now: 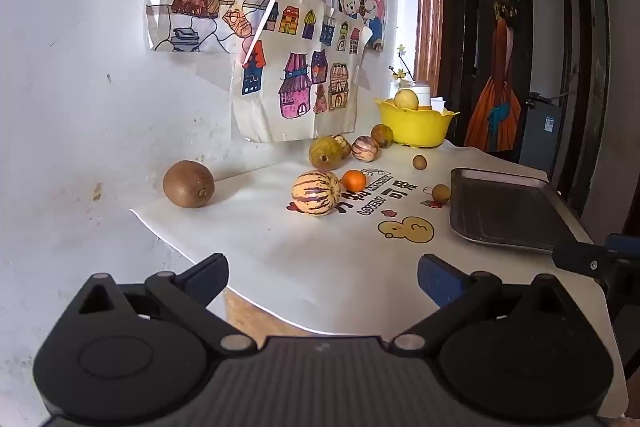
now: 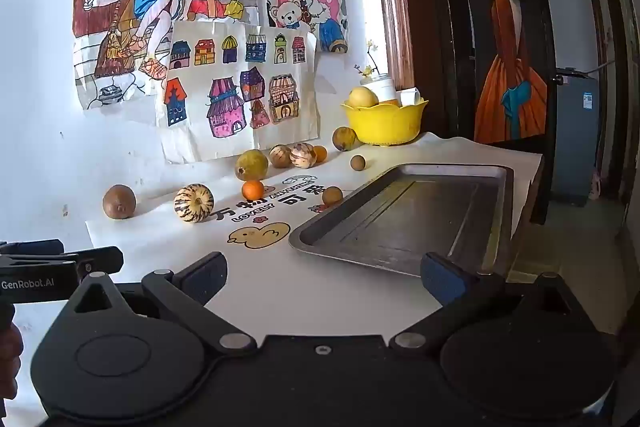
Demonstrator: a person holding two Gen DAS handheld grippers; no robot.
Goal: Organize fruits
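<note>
Ten loose fruits (image 2: 193, 203), one tray (image 2: 404, 223), one bowl (image 2: 382, 125).

White-covered table (image 2: 360, 291) bears scattered fruits (image 2: 193, 203), metal tray (image 2: 404, 223), yellow bowl (image 2: 382, 125)

We are seeing the yellow bowl (image 2: 382, 125) hiding most of its fruit, and the tray (image 1: 504, 211) running behind the right gripper (image 1: 592, 261).

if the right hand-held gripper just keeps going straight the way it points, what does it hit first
Probably the near rim of the empty metal tray, which lies straight ahead of the open right hand-held gripper; only bare table mat comes before it. Depth is uncertain.
</note>
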